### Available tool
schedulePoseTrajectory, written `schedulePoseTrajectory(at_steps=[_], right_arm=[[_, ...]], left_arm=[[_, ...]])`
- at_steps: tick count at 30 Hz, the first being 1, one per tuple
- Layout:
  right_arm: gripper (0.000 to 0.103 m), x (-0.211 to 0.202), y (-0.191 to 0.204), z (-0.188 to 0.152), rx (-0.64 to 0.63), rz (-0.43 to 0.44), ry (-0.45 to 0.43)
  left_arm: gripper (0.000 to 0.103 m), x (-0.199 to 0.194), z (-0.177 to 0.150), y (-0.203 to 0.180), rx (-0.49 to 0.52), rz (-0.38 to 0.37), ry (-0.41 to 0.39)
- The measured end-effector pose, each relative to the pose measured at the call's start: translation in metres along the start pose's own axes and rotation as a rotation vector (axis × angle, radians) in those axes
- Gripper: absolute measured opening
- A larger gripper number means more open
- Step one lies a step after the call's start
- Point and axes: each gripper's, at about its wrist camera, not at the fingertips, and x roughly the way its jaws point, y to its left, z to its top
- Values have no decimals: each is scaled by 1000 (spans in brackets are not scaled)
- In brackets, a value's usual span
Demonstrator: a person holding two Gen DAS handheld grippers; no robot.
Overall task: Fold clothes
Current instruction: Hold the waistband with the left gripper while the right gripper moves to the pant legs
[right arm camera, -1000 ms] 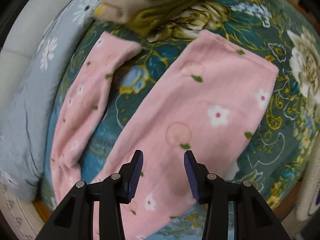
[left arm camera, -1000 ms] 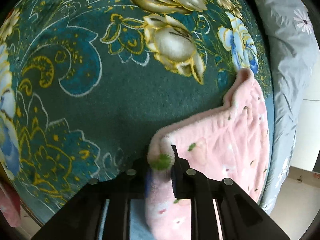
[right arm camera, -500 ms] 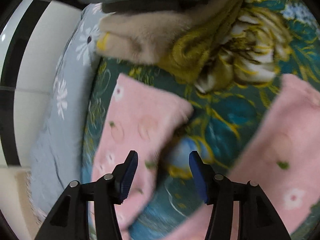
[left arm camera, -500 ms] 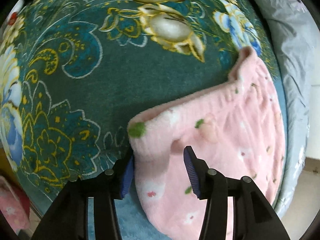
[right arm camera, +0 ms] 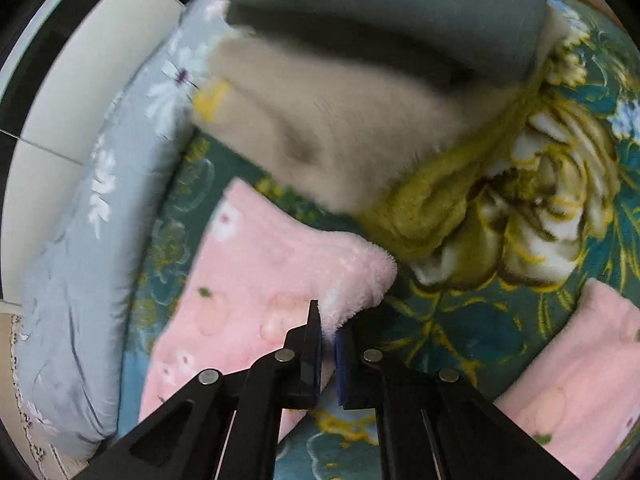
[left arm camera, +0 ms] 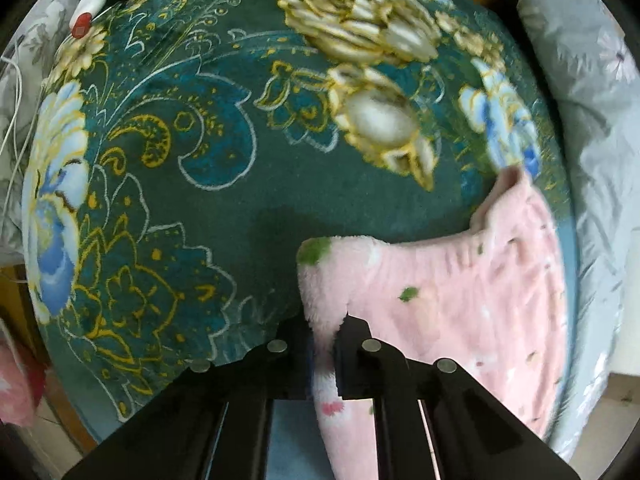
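Pink fleece trousers (left arm camera: 460, 312) with small flowers lie on the green floral blanket (left arm camera: 240, 200). In the left wrist view my left gripper (left arm camera: 326, 336) is shut on their near corner, and the fabric bunches up between the jaws. In the right wrist view one pink leg (right arm camera: 260, 280) runs toward me. My right gripper (right arm camera: 329, 332) is shut on the fluffy corner at its far end. The other pink leg (right arm camera: 580, 380) lies flat at the lower right, untouched.
A stack of folded clothes (right arm camera: 360, 112), grey over beige over olive, sits just beyond the right gripper. A grey flowered pillow (right arm camera: 80, 260) lines the bed's edge by the wall. White cables (left arm camera: 16, 100) hang at the blanket's far left.
The left gripper, open half a second ago, has shut again on the trousers' corner. The right gripper moved from over the wide leg to the other leg's end and shut on it.
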Motion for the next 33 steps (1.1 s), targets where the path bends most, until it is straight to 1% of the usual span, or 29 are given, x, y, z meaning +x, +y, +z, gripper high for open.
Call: schedulePoseTrajectory(at_steps=[1, 2, 4, 6, 8, 9, 10, 12, 13, 14, 15, 17, 18, 19, 20, 23, 25, 27, 28, 30, 31, 32, 33], right_arm=[[5, 6, -1, 0, 3, -1, 27], [8, 10, -1, -2, -6, -16, 39], [9, 11, 1, -3, -16, -14, 33], [17, 7, 1, -3, -14, -12, 35], [40, -6, 3, -4, -32, -49, 18], [42, -14, 8, -5, -58, -96, 4], [43, -23, 12, -7, -84, -143, -10], [42, -40, 34, -9, -169, -203, -62], [42, -43, 48, -8, -198, -181, -76], [42, -40, 58, -3, -213, -162, -68], [42, -32, 69, 0, -222, -131, -47], [44, -9, 93, 6, -217, -31, 9], [44, 7, 105, 10, -199, -4, 27], [44, 14, 107, 11, -177, 4, 32], [44, 30, 113, 16, -128, 0, 32], [45, 54, 121, 24, 1, -33, 13], [47, 58, 122, 25, 23, -82, 5], [47, 69, 130, 28, 21, -161, 18], [47, 73, 132, 29, 22, -203, 20], [45, 76, 134, 30, 21, -244, 28], [41, 77, 134, 31, 21, -264, 32], [31, 79, 135, 31, 21, -285, 37], [24, 80, 136, 32, 20, -305, 41]], left_arm=[[8, 3, 4, -6, 3, 9, 7], [8, 6, 6, -11, 4, 17, 12], [8, 7, 5, -12, 2, 21, 15], [8, 7, 4, -14, 7, 26, 21], [8, 7, 4, -14, 6, 25, 29], [8, 6, 3, -13, 0, 22, 32], [8, 5, 3, -13, -5, 19, 34], [8, 4, 1, -12, -11, 17, 33], [8, 3, -1, -12, -10, 19, 31], [8, 3, -3, -12, -10, 21, 30], [8, 4, -4, -12, -11, 23, 30], [8, 5, -8, -10, -27, 23, 30], [8, 6, -9, -9, -32, 24, 31], [8, 6, -10, -8, -36, 24, 31], [8, 5, -11, -8, -37, 23, 31], [9, 5, -14, -7, -32, 24, 37], [9, 4, -16, -7, -17, 27, 40], [9, 4, -18, -7, -6, 30, 42], [9, 4, -19, -6, -4, 30, 43], [9, 3, -22, -5, -4, 31, 43], [9, 3, -23, -5, -2, 31, 43], [9, 2, -24, -6, 2, 32, 43], [9, 2, -25, -5, 6, 32, 42]])
